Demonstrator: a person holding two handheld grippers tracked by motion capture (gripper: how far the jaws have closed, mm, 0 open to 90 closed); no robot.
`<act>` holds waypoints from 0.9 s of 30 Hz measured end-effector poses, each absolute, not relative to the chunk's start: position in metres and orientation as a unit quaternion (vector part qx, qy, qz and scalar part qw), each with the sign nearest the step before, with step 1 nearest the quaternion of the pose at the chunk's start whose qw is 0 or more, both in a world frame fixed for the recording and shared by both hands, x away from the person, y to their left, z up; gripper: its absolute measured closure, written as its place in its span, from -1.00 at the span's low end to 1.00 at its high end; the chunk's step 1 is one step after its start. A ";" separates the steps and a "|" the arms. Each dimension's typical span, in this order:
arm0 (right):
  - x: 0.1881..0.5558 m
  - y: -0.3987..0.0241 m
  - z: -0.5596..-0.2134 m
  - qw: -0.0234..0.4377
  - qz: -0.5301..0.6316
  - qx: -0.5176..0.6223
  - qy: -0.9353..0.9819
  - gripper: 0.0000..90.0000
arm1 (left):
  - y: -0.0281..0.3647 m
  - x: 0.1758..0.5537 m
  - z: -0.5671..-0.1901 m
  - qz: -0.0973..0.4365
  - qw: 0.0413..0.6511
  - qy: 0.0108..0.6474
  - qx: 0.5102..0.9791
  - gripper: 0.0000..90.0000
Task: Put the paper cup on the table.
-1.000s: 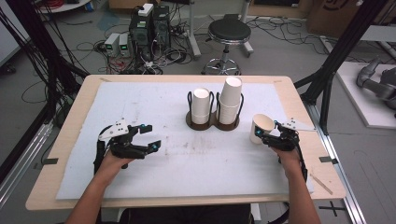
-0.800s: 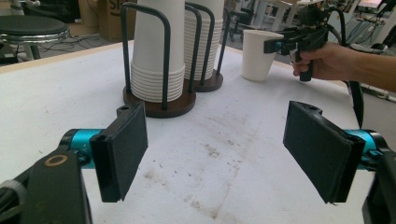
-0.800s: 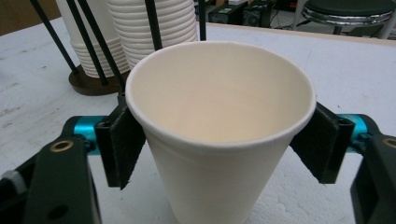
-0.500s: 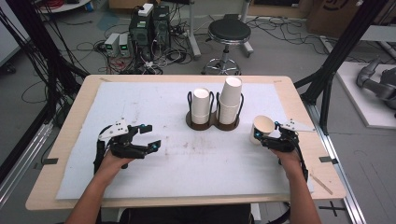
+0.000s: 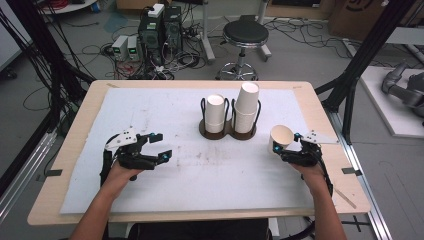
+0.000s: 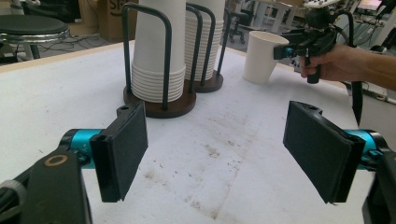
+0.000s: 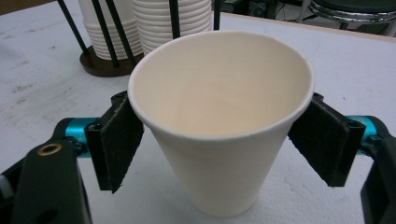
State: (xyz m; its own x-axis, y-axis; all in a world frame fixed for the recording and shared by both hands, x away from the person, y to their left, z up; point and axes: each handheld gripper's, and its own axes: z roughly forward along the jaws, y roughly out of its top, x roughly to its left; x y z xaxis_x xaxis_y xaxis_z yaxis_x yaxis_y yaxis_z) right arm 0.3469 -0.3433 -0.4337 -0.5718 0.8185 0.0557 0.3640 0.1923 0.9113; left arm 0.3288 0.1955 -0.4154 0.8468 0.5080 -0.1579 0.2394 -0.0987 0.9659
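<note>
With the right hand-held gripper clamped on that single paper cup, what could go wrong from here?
1. The right hand-held gripper squeezes the thin white paper cup just below its rim; more pressure might buckle it.
2. The cup is upright and open, near the dark double-ring cup holder with its two stacks of upside-down white cups; a careless swing could knock them.
3. The left hand-held gripper is open and empty, so nothing steadies the holder.

Cardboard box (image 6: 109, 18) behind the table shows cut-off letters, perhaps "SP"; nothing else readable.
</note>
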 end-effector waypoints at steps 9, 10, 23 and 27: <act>0.337 -0.349 -0.432 0.230 0.492 0.389 0.744 -0.54 | 0.196 0.329 -0.415 0.109 0.622 0.255 0.733 -0.51; 0.335 -0.349 -0.431 0.229 0.493 0.388 0.744 -0.54 | 0.196 0.329 -0.415 0.109 0.621 0.255 0.733 -0.51; 0.318 -0.361 -0.428 0.227 0.497 0.391 0.740 -0.54 | 0.196 0.329 -0.414 0.109 0.624 0.256 0.730 -0.51; 0.312 -0.364 -0.426 0.230 0.498 0.390 0.739 -0.54 | 0.196 0.329 -0.414 0.109 0.624 0.256 0.731 -0.51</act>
